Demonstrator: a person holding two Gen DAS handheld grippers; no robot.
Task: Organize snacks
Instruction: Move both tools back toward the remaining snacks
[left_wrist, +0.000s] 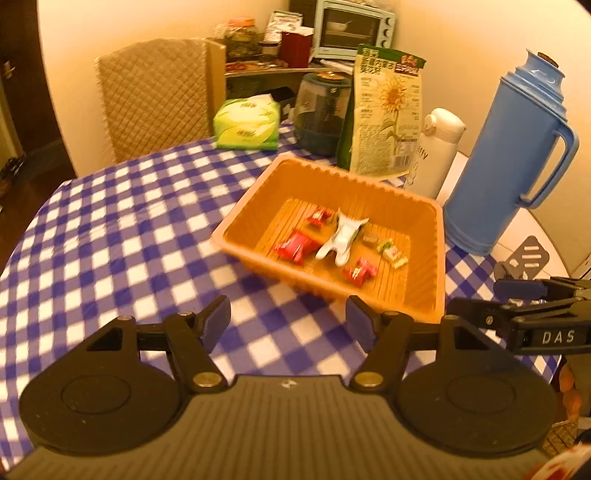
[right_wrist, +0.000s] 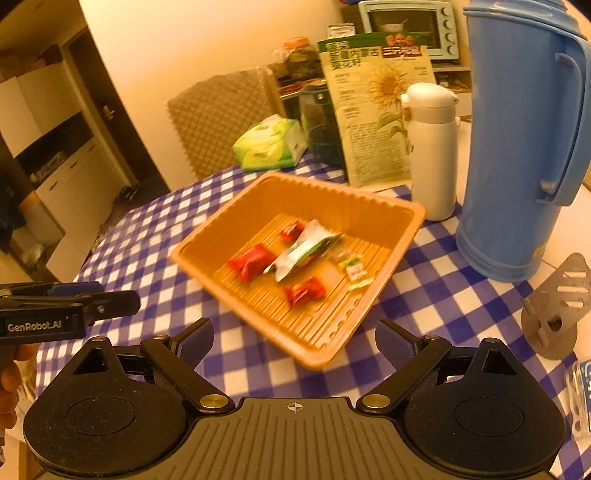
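Right wrist alone shows a metal stand (right_wrist: 557, 314) (both tools (left_wrist: 288, 317) (right_wrist: 293, 341) apart, empty) beside the tray (right_wrist: 369, 206).

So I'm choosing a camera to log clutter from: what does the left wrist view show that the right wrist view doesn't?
Only the left wrist view: the open left gripper up close and a red box on the shelf. Only the right: the open right gripper, a cupboard, a hand. Both: tray of snacks, flask, bottle, seed bag, tissues.
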